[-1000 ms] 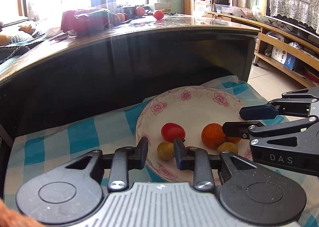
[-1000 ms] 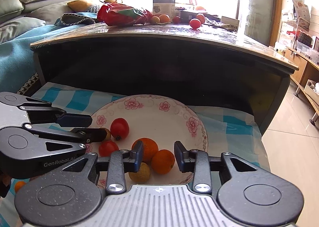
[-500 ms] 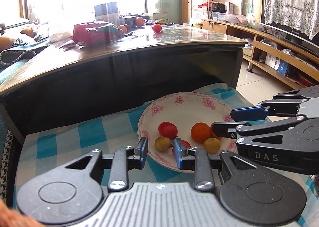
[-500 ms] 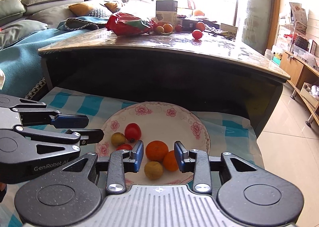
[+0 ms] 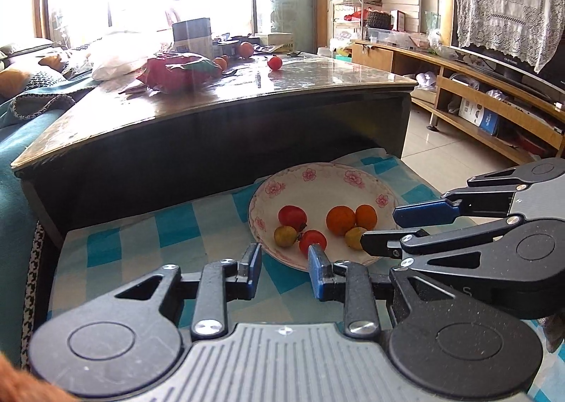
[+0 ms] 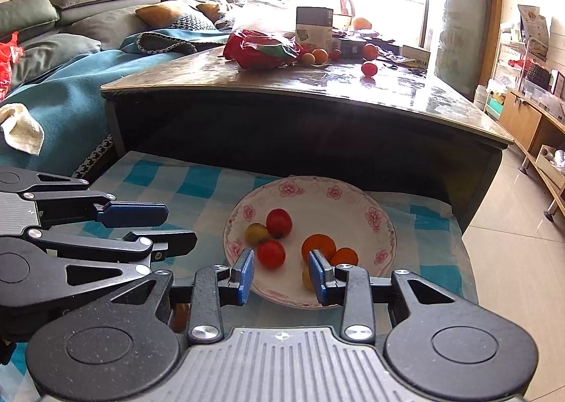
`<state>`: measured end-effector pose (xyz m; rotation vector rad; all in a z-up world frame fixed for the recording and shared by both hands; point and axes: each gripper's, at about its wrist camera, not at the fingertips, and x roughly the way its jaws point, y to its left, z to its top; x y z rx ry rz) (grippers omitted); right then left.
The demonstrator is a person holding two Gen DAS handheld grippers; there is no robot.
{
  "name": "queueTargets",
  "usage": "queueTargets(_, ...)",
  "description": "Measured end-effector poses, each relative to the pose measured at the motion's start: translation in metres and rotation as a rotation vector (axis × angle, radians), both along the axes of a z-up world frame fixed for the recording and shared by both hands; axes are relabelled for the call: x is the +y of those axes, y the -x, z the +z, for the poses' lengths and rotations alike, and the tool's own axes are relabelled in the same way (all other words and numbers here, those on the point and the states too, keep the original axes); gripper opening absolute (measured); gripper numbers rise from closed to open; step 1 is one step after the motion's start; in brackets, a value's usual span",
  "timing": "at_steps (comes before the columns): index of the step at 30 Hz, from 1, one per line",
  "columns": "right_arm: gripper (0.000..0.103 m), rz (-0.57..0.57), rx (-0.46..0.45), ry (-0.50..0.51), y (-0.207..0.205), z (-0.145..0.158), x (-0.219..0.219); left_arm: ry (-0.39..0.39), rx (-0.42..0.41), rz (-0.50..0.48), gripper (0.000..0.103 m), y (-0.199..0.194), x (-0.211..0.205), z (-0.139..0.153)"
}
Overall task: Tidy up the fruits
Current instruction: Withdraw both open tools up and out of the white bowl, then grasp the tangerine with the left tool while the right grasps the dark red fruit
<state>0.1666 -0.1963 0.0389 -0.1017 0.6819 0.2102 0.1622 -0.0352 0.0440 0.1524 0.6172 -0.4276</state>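
Near: my left claw (image 5: 284, 253) and right claw (image 6: 281, 259) are both clenched down to a narrow gap, with nothing between the pads. Both sit on the near side of the plate, side by side and close, the right one crossing the left view's right edge.

Task thing: the flowered plate (image 5: 353, 172) sits on the blue checked cloth (image 5: 176, 225), just in front of the dark bench (image 5: 247, 94). Six fruits are in it:
- two tomatoes (image 5: 292, 215)
- two oranges (image 5: 340, 220)
- two small yellow-green ones (image 5: 285, 236)

They form two loose clusters, tomatoes to the left and oranges to the right.

Far: the bench top has loose fruit on it. A lone tomato (image 5: 274, 63) sits on the glossy surface. More oranges (image 5: 246, 48) lie by the red bag (image 5: 176, 71) and the grey box (image 5: 192, 33).

My read is that the plate load is done for now and the loose bench fruit is next. To do that well:
- Open wide before the approach, not at the fruit.
- Clear the bench's front edge first, then drop in.
- Take the lone tomato first, since its flanks are free.
- Grip across the middle with a light squeeze, because the skin is soft.
- The top is slick, so a nudge would roll the tomato. Close both pads evenly.
- Use one claw at a time, since the two are crowding each other now.

Writing: only an "S" is readable on the right claw's body. The print on the box and on the TV stand is too small to read.
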Motion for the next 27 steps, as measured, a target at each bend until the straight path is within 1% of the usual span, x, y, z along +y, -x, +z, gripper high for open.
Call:
queueTargets(10, 0.028, 0.012, 0.022, -0.014, 0.018, 0.0, 0.012, -0.002, 0.018, 0.002, 0.038, 0.018, 0.013, 0.001)
queueTargets(17, 0.028, 0.035, 0.045, -0.021, 0.025, -0.003, 0.023, -0.03, 0.042, -0.01, 0.038, 0.034, 0.024, -0.005)
queueTargets(22, 0.028, 0.05, 0.066, -0.023, 0.031, -0.009, 0.028, -0.054, 0.073, -0.019, 0.038, 0.045, 0.038, -0.019)
queueTargets(25, 0.028, 0.07, 0.087, -0.034, 0.033, -0.016, 0.031, -0.042, 0.12, -0.007, 0.038, 0.045, 0.051, -0.035)
queueTargets(27, 0.028, 0.079, 0.099, -0.035, 0.034, -0.022, 0.032, -0.049, 0.144, -0.004, 0.038, 0.046, 0.056, -0.045)
